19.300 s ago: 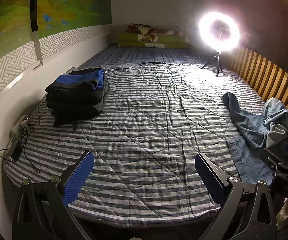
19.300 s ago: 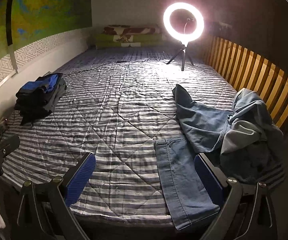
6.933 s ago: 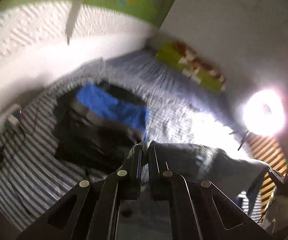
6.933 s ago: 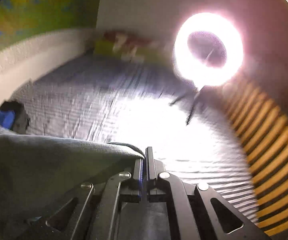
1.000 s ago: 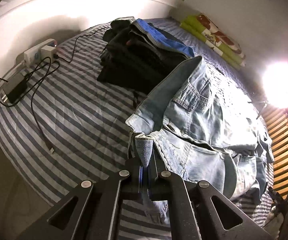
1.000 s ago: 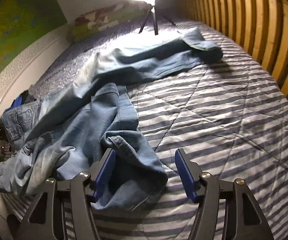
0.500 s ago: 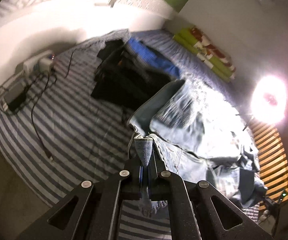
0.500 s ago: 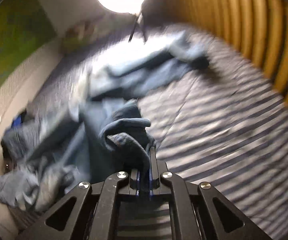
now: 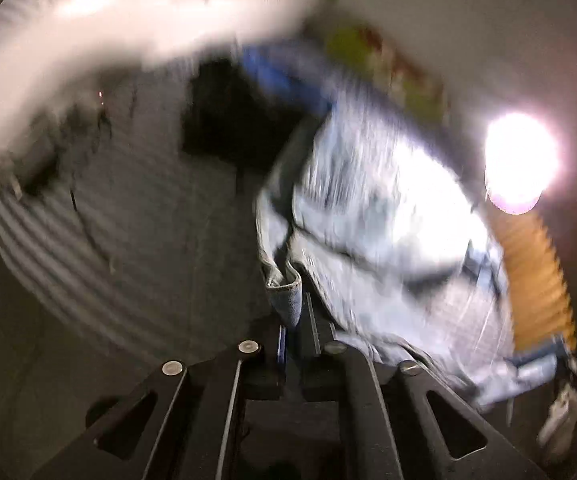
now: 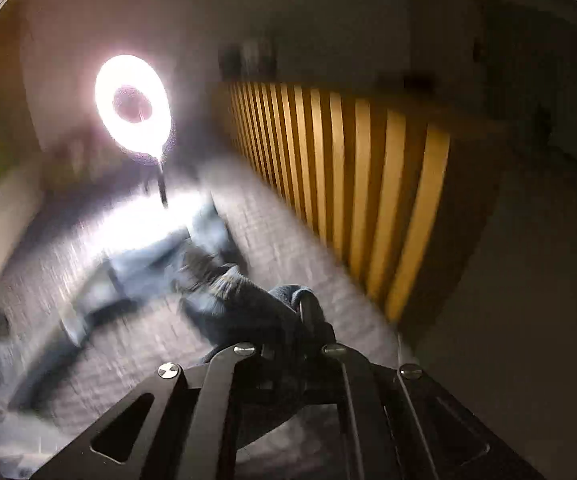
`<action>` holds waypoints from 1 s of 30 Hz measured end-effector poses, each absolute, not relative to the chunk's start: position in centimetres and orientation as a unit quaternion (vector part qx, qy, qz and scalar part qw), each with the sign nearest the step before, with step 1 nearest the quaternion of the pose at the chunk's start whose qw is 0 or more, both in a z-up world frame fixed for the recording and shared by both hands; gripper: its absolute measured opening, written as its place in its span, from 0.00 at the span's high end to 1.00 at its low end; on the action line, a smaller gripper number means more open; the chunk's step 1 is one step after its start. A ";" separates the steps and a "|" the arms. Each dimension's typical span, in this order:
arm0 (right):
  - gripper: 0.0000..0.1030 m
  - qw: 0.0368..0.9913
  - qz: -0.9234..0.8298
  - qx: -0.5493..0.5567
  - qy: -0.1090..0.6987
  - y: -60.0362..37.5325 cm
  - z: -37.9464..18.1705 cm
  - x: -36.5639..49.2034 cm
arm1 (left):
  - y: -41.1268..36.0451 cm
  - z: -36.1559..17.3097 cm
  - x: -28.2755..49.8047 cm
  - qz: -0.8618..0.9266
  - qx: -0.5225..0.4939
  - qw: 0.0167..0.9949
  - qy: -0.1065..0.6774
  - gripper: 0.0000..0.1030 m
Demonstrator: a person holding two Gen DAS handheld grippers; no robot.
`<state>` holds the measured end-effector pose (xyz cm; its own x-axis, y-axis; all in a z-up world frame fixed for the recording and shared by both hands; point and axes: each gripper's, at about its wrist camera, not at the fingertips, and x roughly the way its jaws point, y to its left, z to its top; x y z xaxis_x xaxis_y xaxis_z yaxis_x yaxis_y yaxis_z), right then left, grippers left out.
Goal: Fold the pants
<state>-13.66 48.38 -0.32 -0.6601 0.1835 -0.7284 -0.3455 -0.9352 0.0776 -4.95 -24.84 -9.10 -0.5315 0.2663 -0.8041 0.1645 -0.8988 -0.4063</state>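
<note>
Light blue jeans [image 9: 376, 216] spread across the striped bed, blurred by motion in both views. My left gripper [image 9: 294, 320] is shut on a corner of the jeans' waistband, which sticks up between its fingers. In the right wrist view my right gripper [image 10: 302, 320] is shut on a bunched dark fold of the jeans [image 10: 240, 300], and the rest of the jeans [image 10: 148, 264] trails away to the left over the bed. The right gripper is raised above the mattress.
A bright ring light [image 10: 132, 106] on a tripod stands on the far part of the bed. A wooden slatted rail [image 10: 348, 184] runs along the right side. A stack of dark folded clothes [image 9: 228, 120] lies by the white wall [image 9: 88, 40].
Both grippers keep their hold on the jeans and have swung upward. The right wrist view has turned toward the slatted rail and the cloth is lifted.
</note>
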 end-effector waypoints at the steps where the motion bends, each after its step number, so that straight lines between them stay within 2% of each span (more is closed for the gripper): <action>1: 0.92 0.147 0.892 -0.415 0.105 48.6 -1.8 -14.0 | -24.8 -10.3 -4.8 0.835 -0.503 0.023 -0.220 0.91; 4: 0.89 0.143 0.875 -0.449 0.114 48.3 -5.0 -13.8 | -25.4 -11.4 -4.2 0.831 -0.512 0.004 -0.219 0.90; 8: 0.84 0.125 0.883 -0.440 0.106 46.3 -5.2 -14.0 | -26.2 -9.5 -5.2 0.848 -0.483 0.000 -0.219 0.89; 10: 0.82 0.107 0.886 -0.440 0.101 45.1 -4.9 -14.6 | -25.9 -8.9 -7.0 0.857 -0.474 0.007 -0.202 0.82; 12: 0.74 0.092 0.889 -0.439 0.091 42.9 -4.7 -15.3 | -25.1 -9.0 -9.3 0.861 -0.472 0.016 -0.187 0.65; 14: 0.70 0.073 0.892 -0.437 0.086 40.7 -4.4 -16.0 | -24.5 -9.9 -11.6 0.859 -0.475 0.028 -0.186 0.62; 18: 0.70 0.044 0.901 -0.427 0.064 36.4 -3.1 -16.9 | -22.9 -12.6 -16.0 0.852 -0.496 0.023 -0.166 0.62; 25: 0.69 -0.110 0.905 -0.410 0.021 24.0 0.4 -20.7 | -22.8 -15.7 -14.5 0.841 -0.519 0.034 -0.150 0.62; 28: 0.69 -0.184 0.894 -0.407 -0.010 16.5 0.5 -22.9 | -24.0 -16.9 -12.3 0.837 -0.524 0.030 -0.153 0.53; 30: 0.66 -0.238 0.882 -0.406 -0.031 10.7 -0.1 -24.2 | -24.8 -17.8 -11.2 0.831 -0.532 0.026 -0.160 0.52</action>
<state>-24.21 10.66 -0.07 -0.5562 -0.3952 -0.7311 0.4453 -0.8845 0.1393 -11.16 -24.80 -17.78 -0.4330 0.2138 -0.8757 0.1271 -0.9473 -0.2941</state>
